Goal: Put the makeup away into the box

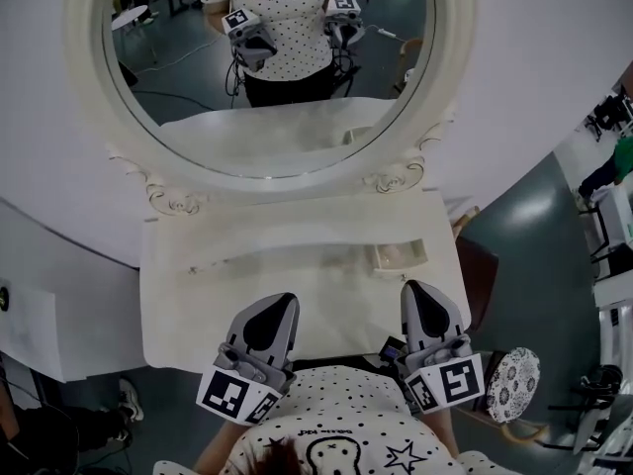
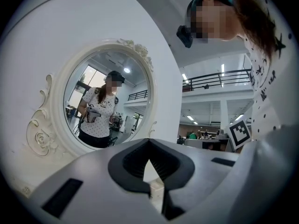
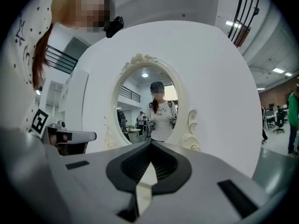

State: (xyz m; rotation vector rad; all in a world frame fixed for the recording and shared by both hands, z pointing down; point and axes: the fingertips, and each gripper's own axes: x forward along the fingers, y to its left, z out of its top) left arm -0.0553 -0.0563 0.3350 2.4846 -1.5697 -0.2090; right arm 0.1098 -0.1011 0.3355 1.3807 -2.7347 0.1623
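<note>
Grey, dark-padded and both clamped shut on nothing, the left tool [image 1: 272, 310] and the right tool [image 1: 423, 310] hang side by side close to the person's polka-dot shirt [image 1: 336, 414], at the near edge of a cream counter [image 1: 247, 236]. Each tool's own view shows the same thing: tips pressed together, with nothing between them, on the left [image 2: 149, 162] and on the right [image 3: 150, 160].

Just beyond the right tool, a small open compartment is let into the counter's right side. It is probably the box [image 1: 399, 255]. Something pale lies inside, too small to identify. No loose makeup can be made out anywhere on the counter, so the putting-away appears either finished or not yet begun. With both tools empty and drawn back from the box, the finished reading seems likelier. If anything remains to be stowed, these views do not show it.

An oval mirror [image 1: 267, 67] in a carved white frame fills the wall behind, reflecting the person and both tools. A dark chair [image 1: 480, 275] stands at the counter's right edge, and a round patterned cushion or stool [image 1: 514, 384] sits beside the right tool. Nothing lies between the tools and the box.
</note>
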